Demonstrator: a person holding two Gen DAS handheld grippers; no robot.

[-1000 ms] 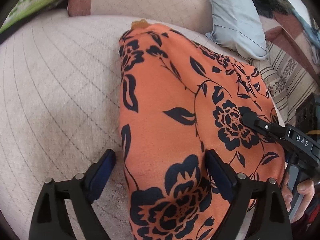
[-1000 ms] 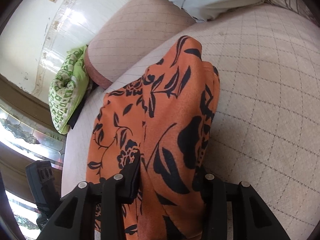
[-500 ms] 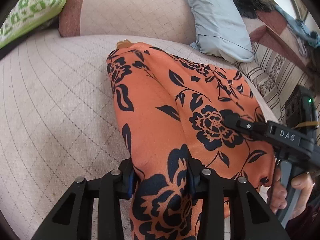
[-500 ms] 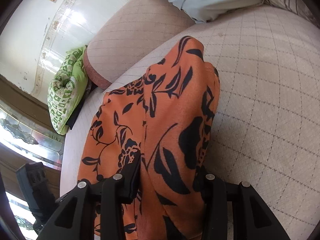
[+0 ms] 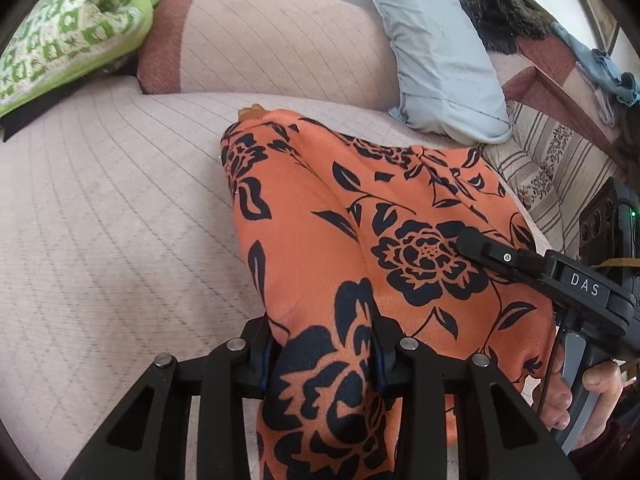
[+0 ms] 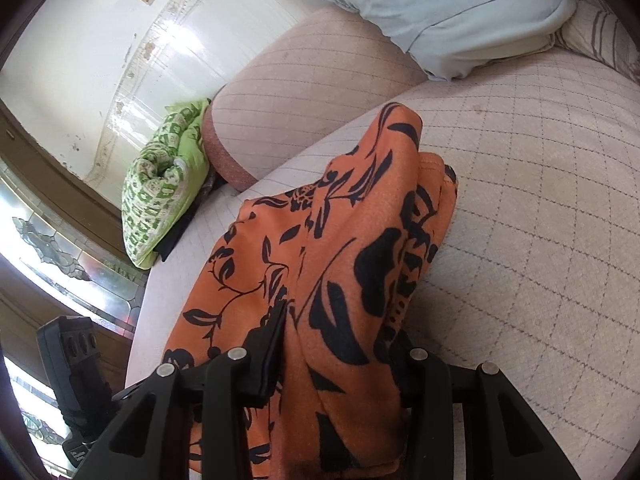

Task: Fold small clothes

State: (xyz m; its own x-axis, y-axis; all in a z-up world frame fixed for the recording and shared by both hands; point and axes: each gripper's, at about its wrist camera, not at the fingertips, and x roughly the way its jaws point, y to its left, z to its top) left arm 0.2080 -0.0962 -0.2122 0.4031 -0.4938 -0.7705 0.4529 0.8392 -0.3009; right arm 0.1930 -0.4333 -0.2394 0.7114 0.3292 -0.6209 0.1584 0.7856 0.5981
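An orange garment with black flowers (image 5: 352, 216) lies lengthwise on a pale quilted bed (image 5: 100, 240). My left gripper (image 5: 324, 356) is shut on its near left edge, with cloth bunched between the pads. My right gripper (image 6: 340, 352) is shut on the near right edge of the same garment (image 6: 332, 240), which looks lifted off the bed near me. In the left wrist view the right gripper (image 5: 476, 246) comes in from the right, with a hand on its handle. The garment's far end rests on the bed.
A pink quilted bolster (image 5: 272, 52) lies along the far side. A green patterned cushion (image 5: 68, 40) is at the far left, a light blue pillow (image 5: 436, 48) at the far right. A striped cloth (image 5: 560, 168) lies right of the garment.
My left gripper, open around the garment's edge a second ago, has shut on it. Both grippers have lifted the near end a little. The right gripper stayed shut.
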